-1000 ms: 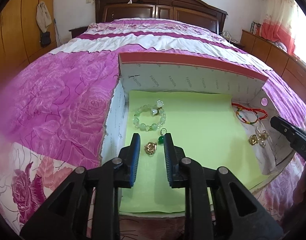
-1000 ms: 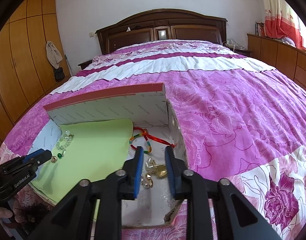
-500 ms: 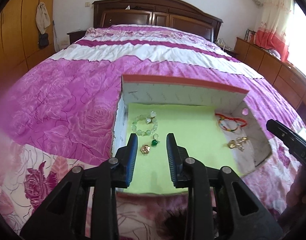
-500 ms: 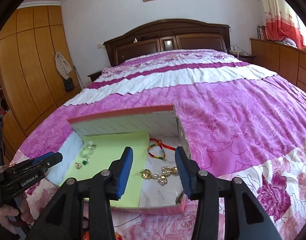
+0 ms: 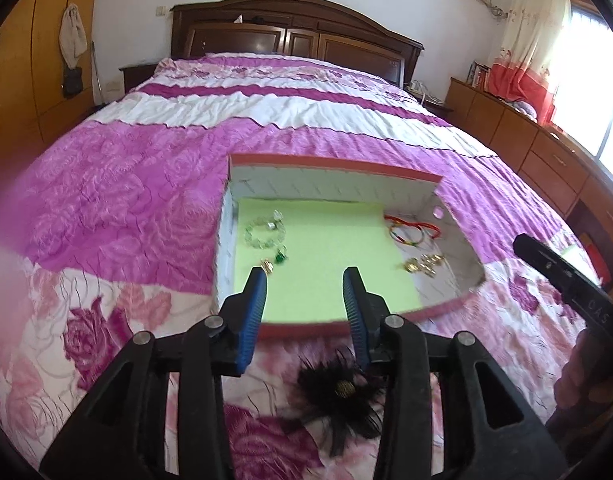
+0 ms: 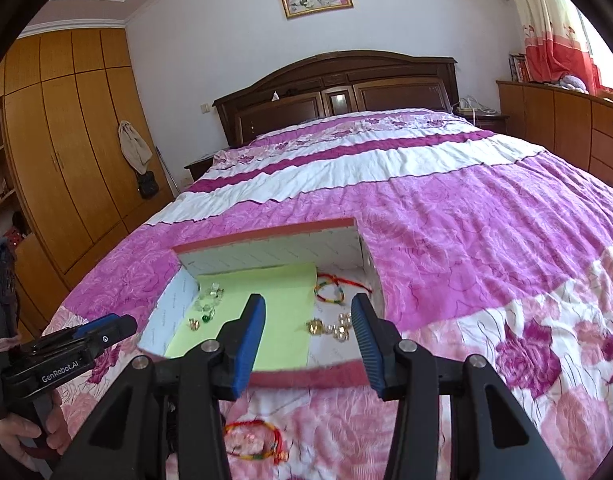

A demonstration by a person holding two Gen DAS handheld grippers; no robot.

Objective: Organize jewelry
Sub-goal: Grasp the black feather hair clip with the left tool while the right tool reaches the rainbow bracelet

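A shallow red-rimmed box (image 5: 330, 162) (image 6: 266, 232) lies on the bed, lined with green paper (image 5: 326, 248). On the paper lie a pale bead bracelet (image 5: 264, 232), a gold ring (image 5: 267, 266) and a green pendant (image 5: 281, 257). On the white right side lie a red cord bracelet (image 5: 410, 230) (image 6: 330, 290) and gold earrings (image 5: 422, 262) (image 6: 330, 326). A black feather piece (image 5: 338, 396) lies on the bedspread under my open, empty left gripper (image 5: 304, 280). A second cord bracelet (image 6: 254, 438) lies on the bedspread below my open, empty right gripper (image 6: 308, 308).
The pink floral bedspread (image 5: 118, 200) surrounds the box. A wooden headboard (image 6: 338, 88) stands at the far end, wardrobes (image 6: 62, 152) on the left and low cabinets (image 5: 518, 136) on the right. The other gripper shows at each view's edge (image 5: 566, 280) (image 6: 66, 348).
Both grippers have pulled back and up from the box and opened wider. The black feather piece and the second cord bracelet have come into view on the bedspread.
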